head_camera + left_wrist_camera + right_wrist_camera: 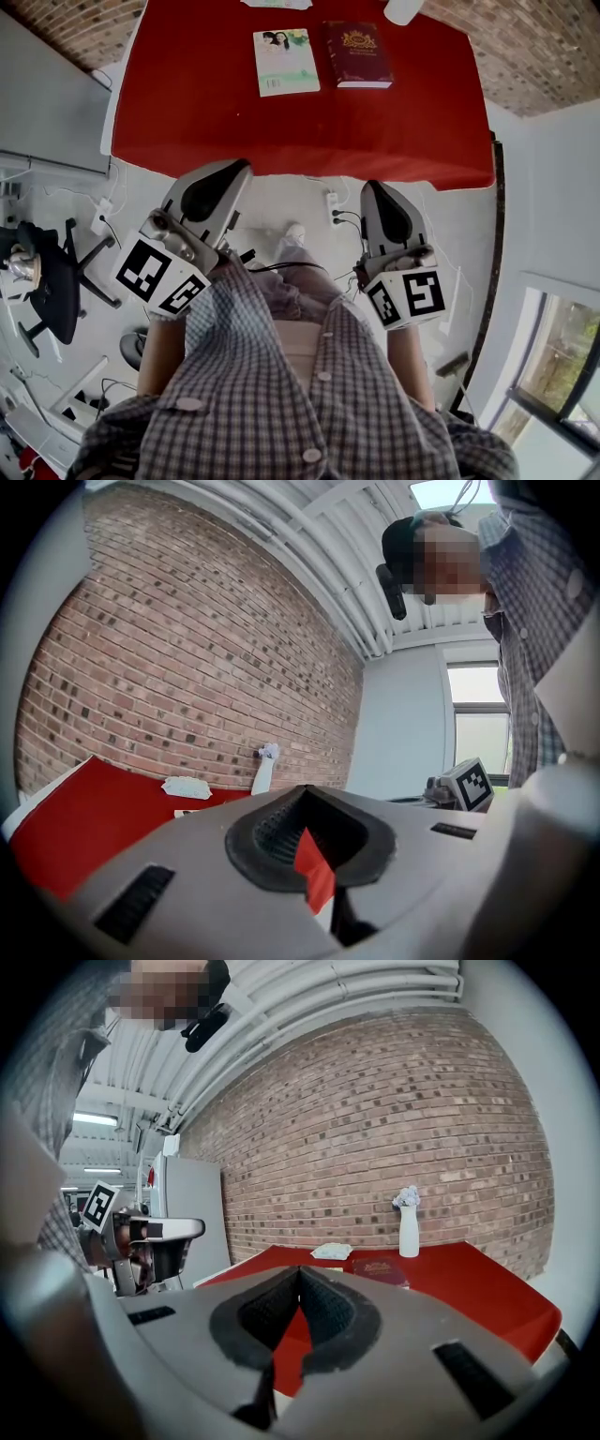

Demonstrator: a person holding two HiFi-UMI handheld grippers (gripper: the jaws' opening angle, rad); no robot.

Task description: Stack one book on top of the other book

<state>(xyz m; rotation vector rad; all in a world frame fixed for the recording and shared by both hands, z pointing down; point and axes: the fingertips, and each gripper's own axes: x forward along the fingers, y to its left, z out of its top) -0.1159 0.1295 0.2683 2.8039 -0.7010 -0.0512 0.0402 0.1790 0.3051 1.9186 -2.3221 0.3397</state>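
**Stock on view, head view as reference**

1. Bench: red top, filling the 12 o'clock part of the view. A brick wall stands behind it.
2. Pale book: illustrated cover up, lying flat toward the far side of the bench.
3. Dark red book: lying flat at 3 o'clock of the pale book, just beside it with a narrow strip of red between them. The 2 books lie side by side, neither on the other.
4. White vase: at 1 o'clock of the dark red book, by the far edge. In the right gripper view it stands upright and holds pale flowers.
5. White crumpled item: at 12 o'clock of the pale book, cut off by the frame. I cannot tell what it is.
6. Left tongs: jaws together with nothing between them. They are held off the bench, short of its near edge, at 7 o'clock of the pale book.
7. Right tongs: jaws together and empty. They are also short of the near edge, at 6 o'clock of the dark red book and well apart from it.
8. Checked shirt: on the person, at 6 o'clock.
9. Office chair: on the floor at 9 o'clock.
10. Power strip: on the floor between the 2 tongs.
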